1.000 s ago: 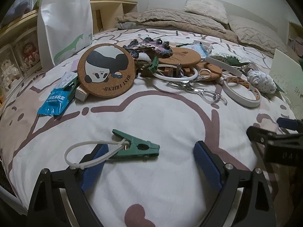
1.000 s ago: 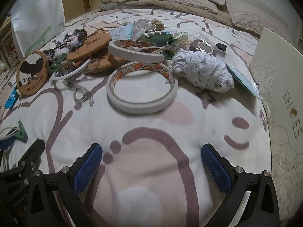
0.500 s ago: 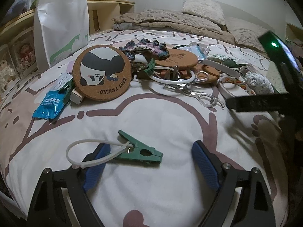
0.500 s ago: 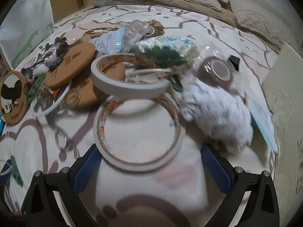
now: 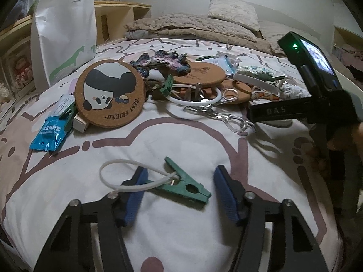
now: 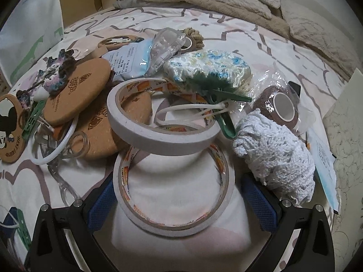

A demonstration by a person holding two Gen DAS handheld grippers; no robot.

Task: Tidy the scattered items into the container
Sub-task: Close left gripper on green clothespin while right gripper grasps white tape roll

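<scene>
Bed (image 5: 181, 140) with patterned sheet, clutter heaped beyond fingers. Right gripper (image 6: 181, 195): fingers spread, unclenched, straddling flat tape ring (image 6: 173, 192); second ring (image 6: 158, 117) just beyond. Left gripper (image 5: 179, 192): fingers closing around green clip (image 5: 181, 187), not yet pressing. Step: picking up. Next: clench, lift, find container — none identifiable.

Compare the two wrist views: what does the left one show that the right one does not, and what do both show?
Only the left view shows the blue packet and the left gripper, its jaws closing around a green clip. Only the right view shows the lower tape ring between the right gripper pads. Both show the panda coaster and scissors.
</scene>
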